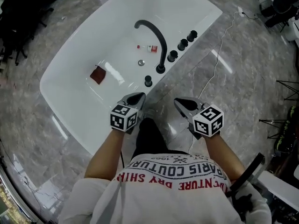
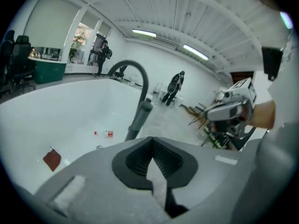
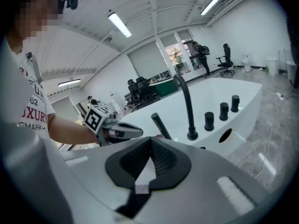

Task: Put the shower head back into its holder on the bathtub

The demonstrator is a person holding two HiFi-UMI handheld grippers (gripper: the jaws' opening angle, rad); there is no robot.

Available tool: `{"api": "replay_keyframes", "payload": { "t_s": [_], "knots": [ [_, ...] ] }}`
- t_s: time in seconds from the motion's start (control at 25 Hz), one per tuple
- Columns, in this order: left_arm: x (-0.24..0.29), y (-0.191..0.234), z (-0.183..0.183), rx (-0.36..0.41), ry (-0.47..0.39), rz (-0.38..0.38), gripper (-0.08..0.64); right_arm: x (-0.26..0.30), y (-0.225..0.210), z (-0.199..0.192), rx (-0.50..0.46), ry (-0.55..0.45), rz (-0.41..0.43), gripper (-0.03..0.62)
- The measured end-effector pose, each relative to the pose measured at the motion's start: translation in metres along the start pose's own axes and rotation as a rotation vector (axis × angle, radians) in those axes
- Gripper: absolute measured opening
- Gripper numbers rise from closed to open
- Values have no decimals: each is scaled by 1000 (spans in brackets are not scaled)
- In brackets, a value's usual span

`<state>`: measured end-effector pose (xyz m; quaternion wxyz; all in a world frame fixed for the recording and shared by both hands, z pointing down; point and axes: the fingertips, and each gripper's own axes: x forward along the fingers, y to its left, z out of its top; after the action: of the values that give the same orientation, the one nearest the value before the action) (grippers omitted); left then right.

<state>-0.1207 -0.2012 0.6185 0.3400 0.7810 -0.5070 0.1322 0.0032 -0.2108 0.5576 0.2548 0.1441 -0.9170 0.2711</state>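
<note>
The black shower head [image 1: 148, 81] stands as a short rod in its holder on the white bathtub's rim [image 1: 205, 27], just left of the curved black faucet [image 1: 159, 41]. It shows as a slanted rod in the right gripper view [image 3: 159, 124] and as a grey-black cylinder in the left gripper view [image 2: 140, 118]. My left gripper [image 1: 135, 99] hovers close to the rim near it, shut and empty [image 2: 152, 160]. My right gripper [image 1: 182, 104] hangs beside it over the floor, also shut with nothing held [image 3: 149, 160].
Three black knobs [image 1: 182, 44] line the rim right of the faucet. Inside the tub lie a small red-labelled bottle [image 1: 150, 48], a dark red rag [image 1: 98, 73] and the drain [image 1: 141, 62]. A white cable [image 1: 219, 55] runs across the marble floor.
</note>
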Motion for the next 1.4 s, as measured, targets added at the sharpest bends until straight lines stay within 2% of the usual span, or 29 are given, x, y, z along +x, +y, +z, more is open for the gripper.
{"api": "replay_keyframes", "payload": {
  "t_s": [0.08,0.16,0.28,0.4,0.6,0.8,1.04,1.16,1.4],
  "knots": [
    [-40,-48,26,-27,-83,-98,5,-16,25,9,-48,13,34,3],
    [-85,-93,49,-8,-166,-155,5,-32,51,15,-90,7,75,3],
    [-141,-145,62,53,-237,-167,5,-62,86,16,-144,-19,95,3],
    [-170,-174,55,90,-230,-155,5,-91,118,15,-164,-66,82,3],
    [-202,-222,34,155,-210,-172,5,-137,181,0,-192,-137,76,3],
    [-266,-278,-20,228,-213,-217,5,-171,255,-53,-207,-158,31,3],
    [-354,-309,-85,226,-250,-208,5,-195,358,-110,-219,-166,37,3],
    [-391,-326,-100,235,-281,-196,5,-214,398,-118,-253,-181,11,3],
    [-451,-364,-106,301,-301,-209,5,-249,459,-117,-287,-257,-1,5]
  ]
}}
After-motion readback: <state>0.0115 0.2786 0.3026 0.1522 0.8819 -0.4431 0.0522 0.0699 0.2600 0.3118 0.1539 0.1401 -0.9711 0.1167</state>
